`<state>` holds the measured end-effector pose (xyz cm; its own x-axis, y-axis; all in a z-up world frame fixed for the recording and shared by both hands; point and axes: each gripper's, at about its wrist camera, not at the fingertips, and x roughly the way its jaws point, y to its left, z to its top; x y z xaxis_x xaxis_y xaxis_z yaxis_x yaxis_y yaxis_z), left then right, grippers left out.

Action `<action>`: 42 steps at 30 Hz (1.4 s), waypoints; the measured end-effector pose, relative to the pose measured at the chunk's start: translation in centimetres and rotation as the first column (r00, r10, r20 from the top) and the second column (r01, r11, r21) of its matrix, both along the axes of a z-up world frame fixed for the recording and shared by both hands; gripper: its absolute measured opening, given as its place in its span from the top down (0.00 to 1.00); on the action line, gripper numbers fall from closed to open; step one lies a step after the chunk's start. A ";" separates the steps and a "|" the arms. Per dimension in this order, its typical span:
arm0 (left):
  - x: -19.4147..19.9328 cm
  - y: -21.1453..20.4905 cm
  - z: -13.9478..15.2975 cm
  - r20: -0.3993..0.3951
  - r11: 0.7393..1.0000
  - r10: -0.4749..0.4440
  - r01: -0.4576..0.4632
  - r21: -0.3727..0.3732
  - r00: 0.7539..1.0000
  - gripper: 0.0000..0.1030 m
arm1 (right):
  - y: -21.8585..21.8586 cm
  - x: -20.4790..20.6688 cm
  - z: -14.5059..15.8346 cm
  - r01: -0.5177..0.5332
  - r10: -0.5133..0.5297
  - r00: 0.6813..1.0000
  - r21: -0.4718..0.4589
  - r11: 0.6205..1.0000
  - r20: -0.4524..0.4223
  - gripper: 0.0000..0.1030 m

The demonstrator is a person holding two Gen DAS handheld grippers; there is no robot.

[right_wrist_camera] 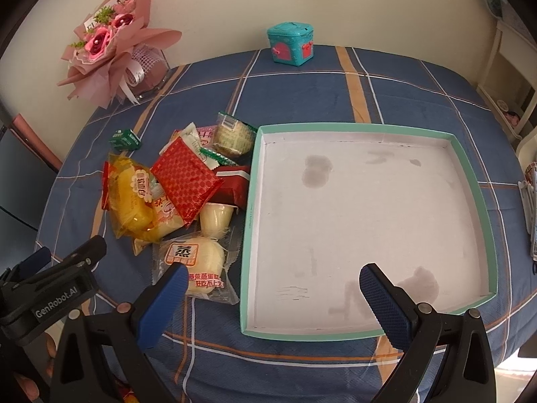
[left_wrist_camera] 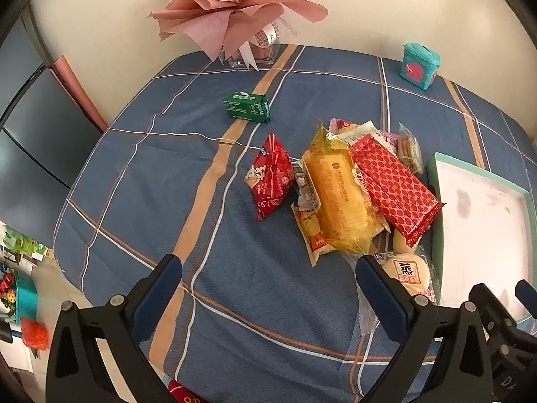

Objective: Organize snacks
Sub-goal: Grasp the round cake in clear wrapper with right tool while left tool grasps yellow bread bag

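The table [right_wrist_camera: 396, 94] carries a blue woven cloth crossed by white and orange stripes, and it stands against a plain cream wall.

A square, shallow box lid [right_wrist_camera: 473, 181] with a mint-green rim and a stained white floor lies flat on the cloth, with nothing inside it.

The pink paper rose bouquet [left_wrist_camera: 228, 3] stands in a clear glass vase at the far edge of the table. A teal plastic toy chest [right_wrist_camera: 291, 44] with pink doors sits near the wall.

The snack pile [left_wrist_camera: 352, 188] lies just beside the lid's left wall:
- yellow sliced-cake pack [left_wrist_camera: 339, 198], clear crinkled film, lying on other packets;
- red patterned wafer pack [left_wrist_camera: 396, 188], long and flat, resting across the pile;
- red triangular pouch [left_wrist_camera: 270, 176], set slightly apart to the left;
- steamed-cake pack [right_wrist_camera: 196, 263], a round pale bun in clear film with an orange label reading "蒸";
- pale jelly cup [right_wrist_camera: 216, 218], on its side, between the bun and the pile.

A green drink carton [left_wrist_camera: 246, 106] lies on its side, well apart from the pile; its print is too small to read.

Left gripper [left_wrist_camera: 268, 299]: jaws wide apart, holding nothing, above bare cloth near the bun. Its body reads "GenRobot.AI" in the right wrist view.

Right gripper [right_wrist_camera: 273, 302]: jaws wide apart, holding nothing, over the lid's near corner.
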<state>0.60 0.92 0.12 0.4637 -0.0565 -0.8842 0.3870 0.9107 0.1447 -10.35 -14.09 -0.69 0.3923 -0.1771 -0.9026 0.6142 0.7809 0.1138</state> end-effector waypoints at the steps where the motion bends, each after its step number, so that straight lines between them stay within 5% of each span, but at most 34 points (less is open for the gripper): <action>1: 0.1 0.1 0.1 0.001 1.000 0.004 -0.004 -0.005 1.000 0.00 | 0.1 0.2 -0.1 -0.010 0.010 1.000 0.012 1.000 0.004 0.00; 16: 1.9 2.3 0.3 -0.029 0.993 0.046 -0.049 -0.104 0.999 0.00 | 3.5 5.0 -2.0 -0.152 0.151 0.988 0.077 0.985 0.025 0.02; 25: 2.7 2.3 -0.2 -0.053 0.981 0.020 -0.030 -0.193 0.998 0.00 | 4.5 6.6 -3.7 -0.187 0.189 0.982 0.115 0.976 -0.002 0.20; 42: 4.5 -0.2 -1.0 -0.068 0.988 0.005 -0.016 -0.152 0.998 0.00 | 3.7 6.9 -6.0 -0.159 0.169 0.983 0.114 0.981 -0.078 0.31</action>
